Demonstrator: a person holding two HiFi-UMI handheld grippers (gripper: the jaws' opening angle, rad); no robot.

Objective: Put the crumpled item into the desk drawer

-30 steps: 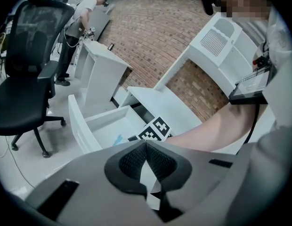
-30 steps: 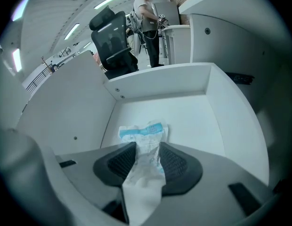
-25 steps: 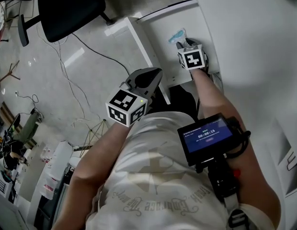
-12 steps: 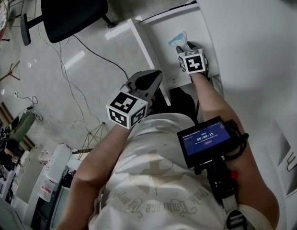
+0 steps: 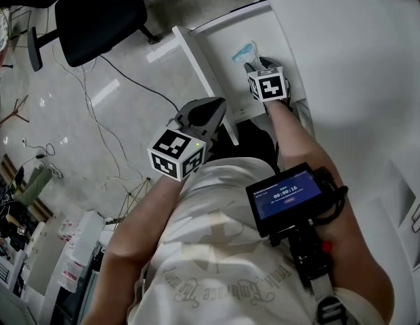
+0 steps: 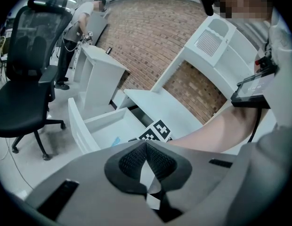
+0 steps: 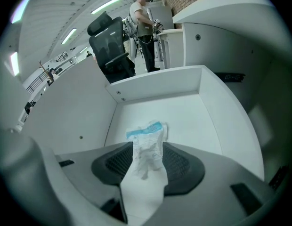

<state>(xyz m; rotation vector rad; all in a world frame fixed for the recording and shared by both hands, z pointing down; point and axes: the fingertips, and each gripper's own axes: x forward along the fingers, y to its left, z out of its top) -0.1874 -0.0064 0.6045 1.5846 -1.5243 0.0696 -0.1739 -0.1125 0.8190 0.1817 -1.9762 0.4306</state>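
Right gripper (image 7: 148,148) is down inside the open drawer (image 7: 207,126), jaws apart and just been opening; the crumpled item (image 7: 147,150), a white wrapper with a blue strip at one end, sits between the pads on the drawer floor and looks loose rather than pinched. Only the right gripper view shows that. It also puts the item clear of the drawer's corners, nearer the left wall than the right one. Head view is steep and gives just the blue-edged end poking out past the gripper's marker cube; the pads are covered from there. Left gripper (image 6: 146,144) has its jaws together with nothing in them, which only its own view shows; head view gives just the grey body and cube. Head view does place it though: outside the drawer, over the floor, just short of the drawer's front panel and well apart from the right gripper. Left gripper view looks across that front panel into the drawer and catches a small blue sliver of the item beside the right gripper's cube, plus the brick wall (image 6: 150,41) behind the desk (image 6: 169,109). Office chair (image 6: 23,79) stands off to the side, with cables (image 5: 95,110) on the floor seen from the head only. A second person (image 7: 143,13) stands at another desk in the background of both gripper views. Forearm screen (image 5: 286,196) is clear in head view.
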